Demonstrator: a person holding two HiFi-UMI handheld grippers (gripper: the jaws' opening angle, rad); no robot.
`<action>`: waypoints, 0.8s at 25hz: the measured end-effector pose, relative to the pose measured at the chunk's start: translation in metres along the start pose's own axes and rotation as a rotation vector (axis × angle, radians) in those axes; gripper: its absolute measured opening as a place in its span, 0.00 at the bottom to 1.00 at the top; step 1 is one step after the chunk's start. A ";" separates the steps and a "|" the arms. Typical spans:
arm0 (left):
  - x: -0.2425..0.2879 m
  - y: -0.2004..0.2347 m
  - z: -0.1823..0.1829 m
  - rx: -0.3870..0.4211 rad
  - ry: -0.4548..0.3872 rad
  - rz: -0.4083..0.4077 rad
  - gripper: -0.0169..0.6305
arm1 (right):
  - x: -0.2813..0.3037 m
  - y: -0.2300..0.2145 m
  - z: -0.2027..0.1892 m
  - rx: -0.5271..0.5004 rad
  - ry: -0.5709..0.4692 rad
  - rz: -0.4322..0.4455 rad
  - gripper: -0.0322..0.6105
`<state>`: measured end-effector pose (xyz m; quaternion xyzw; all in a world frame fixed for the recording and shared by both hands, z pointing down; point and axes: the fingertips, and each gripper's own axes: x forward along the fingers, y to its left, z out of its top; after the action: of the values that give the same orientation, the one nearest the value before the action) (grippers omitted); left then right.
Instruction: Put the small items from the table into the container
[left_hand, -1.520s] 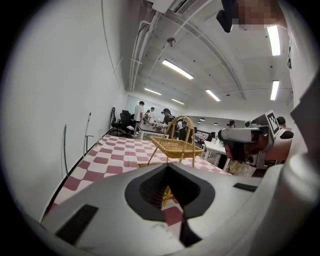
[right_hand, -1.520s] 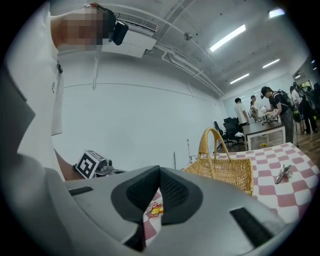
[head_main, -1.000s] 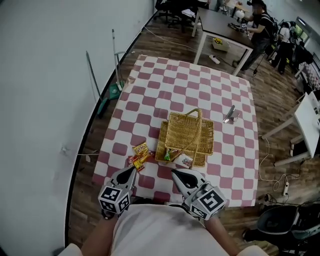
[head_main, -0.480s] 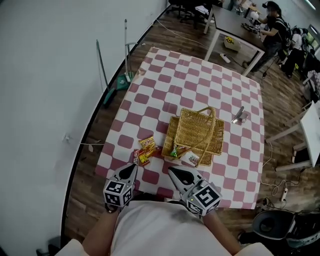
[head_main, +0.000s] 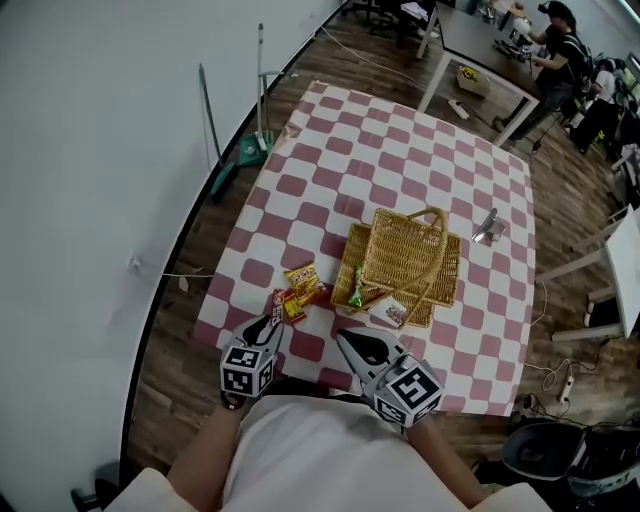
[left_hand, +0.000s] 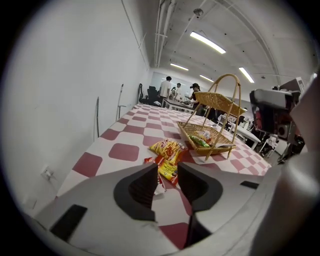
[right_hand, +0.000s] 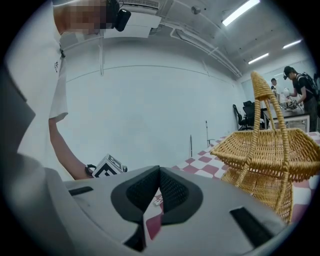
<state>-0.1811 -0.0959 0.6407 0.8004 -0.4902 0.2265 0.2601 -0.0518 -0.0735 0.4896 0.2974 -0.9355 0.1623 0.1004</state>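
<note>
Head view: snack packets (head_main: 297, 292) lie on the counter (head_main: 400, 165) just beside the basket (head_main: 405, 262), near the left gripper (head_main: 270, 328).

Left gripper view: its fingers (left_hand: 144, 186) are opening and empty, with the packets just ahead. The packets look light, crinkly and slippery, so pinching a flat sealed edge seems best.

Right gripper view: the right gripper (right_hand: 159, 172) has its fingers together, holding nothing.

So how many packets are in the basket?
2: a green packet at the basket's near left corner, a white packet beside it on the near edge. Others may be hidden.

White short-sleeved T-shirt (head_main: 320, 455), dark wristband (right_hand: 90, 169)
</note>
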 end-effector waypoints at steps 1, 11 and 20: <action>0.003 0.002 -0.003 0.002 0.010 0.006 0.24 | 0.001 0.000 -0.001 0.001 0.003 -0.002 0.05; 0.030 0.012 -0.026 0.003 0.092 0.061 0.34 | 0.004 -0.001 -0.006 0.011 0.030 -0.017 0.05; 0.048 0.022 -0.030 0.006 0.112 0.117 0.35 | 0.000 -0.003 -0.010 0.017 0.051 -0.046 0.05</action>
<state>-0.1845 -0.1176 0.6973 0.7573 -0.5201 0.2873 0.2712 -0.0495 -0.0722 0.4996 0.3155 -0.9241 0.1753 0.1255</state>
